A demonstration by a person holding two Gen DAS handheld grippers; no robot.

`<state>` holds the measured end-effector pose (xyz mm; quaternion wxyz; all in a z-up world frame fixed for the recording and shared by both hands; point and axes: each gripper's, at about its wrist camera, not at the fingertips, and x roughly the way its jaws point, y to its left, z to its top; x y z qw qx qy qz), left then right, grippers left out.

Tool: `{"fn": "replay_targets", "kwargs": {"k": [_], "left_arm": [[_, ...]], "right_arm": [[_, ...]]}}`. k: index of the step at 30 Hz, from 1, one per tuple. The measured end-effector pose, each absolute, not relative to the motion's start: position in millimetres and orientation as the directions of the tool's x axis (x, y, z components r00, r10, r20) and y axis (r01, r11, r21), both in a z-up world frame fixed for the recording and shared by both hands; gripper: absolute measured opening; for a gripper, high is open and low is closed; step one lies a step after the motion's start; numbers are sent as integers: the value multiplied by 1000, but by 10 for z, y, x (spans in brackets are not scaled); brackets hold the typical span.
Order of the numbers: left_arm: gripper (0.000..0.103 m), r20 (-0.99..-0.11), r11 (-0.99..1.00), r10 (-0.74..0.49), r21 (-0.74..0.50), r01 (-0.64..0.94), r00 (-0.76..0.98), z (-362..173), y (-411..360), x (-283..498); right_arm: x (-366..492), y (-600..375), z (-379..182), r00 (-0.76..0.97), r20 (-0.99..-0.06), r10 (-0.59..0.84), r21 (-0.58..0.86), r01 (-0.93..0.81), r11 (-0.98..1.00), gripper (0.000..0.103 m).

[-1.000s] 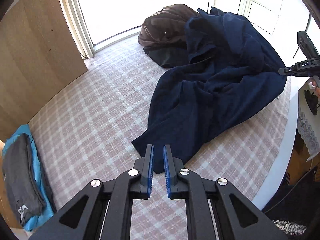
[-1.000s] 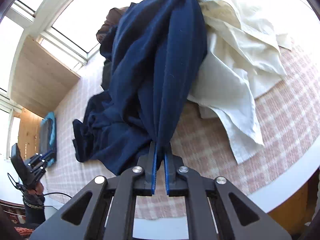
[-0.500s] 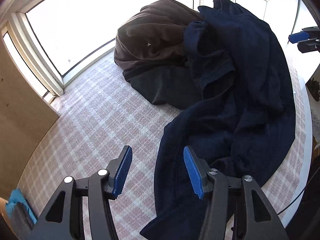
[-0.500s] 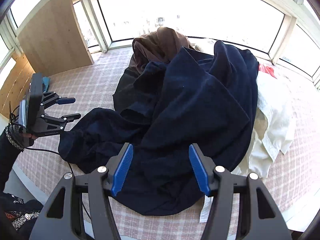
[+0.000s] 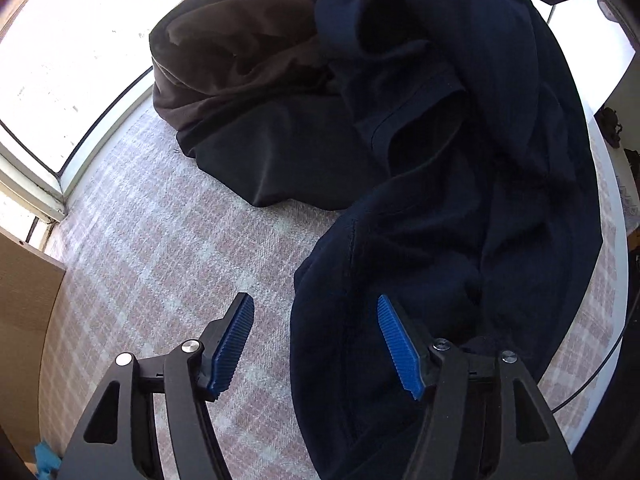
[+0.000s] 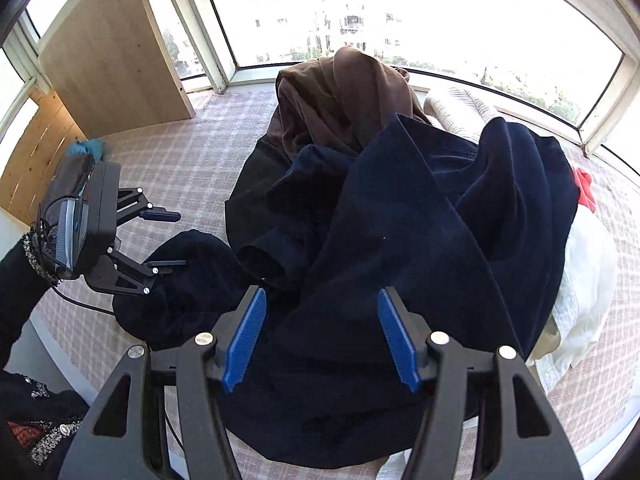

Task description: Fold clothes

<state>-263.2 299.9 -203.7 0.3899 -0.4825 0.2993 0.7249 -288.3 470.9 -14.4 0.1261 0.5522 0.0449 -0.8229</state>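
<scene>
Bright windows (image 6: 400,20) wrapping around the back, pink checked cloth (image 5: 160,264) spread over the table. Navy garment (image 6: 400,248) heaped in a rumpled mound near the front edge of that cloth, nothing folded yet. Brown garment (image 6: 344,92) piled just behind the navy one, touching it, with a black piece (image 5: 280,160) tucked under the brown and spilling out on the window side. White clothes (image 6: 584,280) pressed against the navy heap's far side in the right wrist view, a scrap of red (image 6: 584,188) peeking above them. Striped pale fabric (image 6: 468,112) wedged behind, beside the brown.

Left gripper (image 5: 316,340) spread wide, blue pads (image 5: 236,344) well apart, hovering low over the navy garment's trailing hem; one pad over bare checked cloth, the other over dark fabric, gripping nothing. Same tool seen from the other camera (image 6: 162,240), poised at the navy heap's end, fingers apart.

Right gripper (image 6: 320,340) also wide open, pads straddling the middle of the navy mound, holding nothing. Whether touching the fabric, cannot tell.

Wooden panel (image 6: 112,60) standing off beyond the brown pile, by the window frame, and a bit of teal cloth (image 6: 90,147) at its foot.
</scene>
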Motion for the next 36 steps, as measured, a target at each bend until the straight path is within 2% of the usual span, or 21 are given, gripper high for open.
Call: {"fn": "replay_targets", "kwargs": {"k": [1, 2, 3, 6, 10, 12, 13, 18, 22, 24, 25, 27, 30, 33, 36], "left_arm": [[47, -937, -513, 267, 59, -857, -224, -2062, 3016, -2616], [21, -941, -509, 258, 60, -859, -218, -2086, 3032, -2600], [3, -945, -505, 248, 61, -861, -213, -2111, 3047, -2583], [3, -934, -534, 284, 32, -845, -216, -2037, 2963, -2507], [3, -875, -607, 405, -39, -794, -266, -1633, 2619, -2353], [3, -857, -613, 459, -114, -782, -235, -1511, 2412, -2320], [3, -846, -615, 485, -149, -775, -222, -1453, 2311, -2304], [3, -862, -670, 442, -132, -731, -249, -1464, 2114, -2257], [3, -856, -704, 444, -149, -695, -265, -1458, 1968, -2296], [3, -862, -733, 420, -137, -667, -284, -1494, 1887, -2332], [3, -862, -748, 420, -151, -646, -285, -1504, 1825, -2355], [3, -854, -775, 425, -173, -607, -299, -1485, 1737, -2384], [3, -831, -812, 420, -164, -560, -365, -1324, 1629, -2361], [3, -785, -845, 405, -128, -519, -468, -947, 1375, -2328], [3, -729, -876, 396, -117, -467, -558, -444, 1146, -2342]], "right_arm": [[-2927, 4675, -128, -360, -921, -150, 43, 288, -957, 58], [-2971, 4640, -112, -362, -922, -141, 21, 318, -948, 58], [-3015, 4606, -95, -364, -922, -133, -2, 347, -938, 58], [-3147, 4503, -47, -372, -922, -109, -68, 433, -899, 58], [-3381, 4261, -111, -429, -903, 22, -294, 579, -761, 58], [-3513, 4126, -229, -430, -900, 78, -366, 645, -670, 58], [-3580, 4058, -303, -417, -904, 96, -381, 681, -625, 58], [-3745, 3708, -707, -347, -927, 141, -374, 832, -410, 58], [-3865, 3570, -1124, -349, -907, 237, -410, 860, -304, 56], [-3980, 3594, -1265, -292, -915, 278, -381, 853, -358, 21], [-4043, 3631, -1245, -253, -932, 260, -346, 837, -424, 8], [-4090, 3725, -1027, -231, -959, 164, -283, 796, -534, 8], [-4042, 3916, -462, -319, -948, 10, -240, 692, -681, 8], [-3866, 4147, 234, -462, -881, -104, -205, 569, -796, 7], [-3627, 4366, 955, -566, -793, -226, -97, 483, -870, 7]]}}
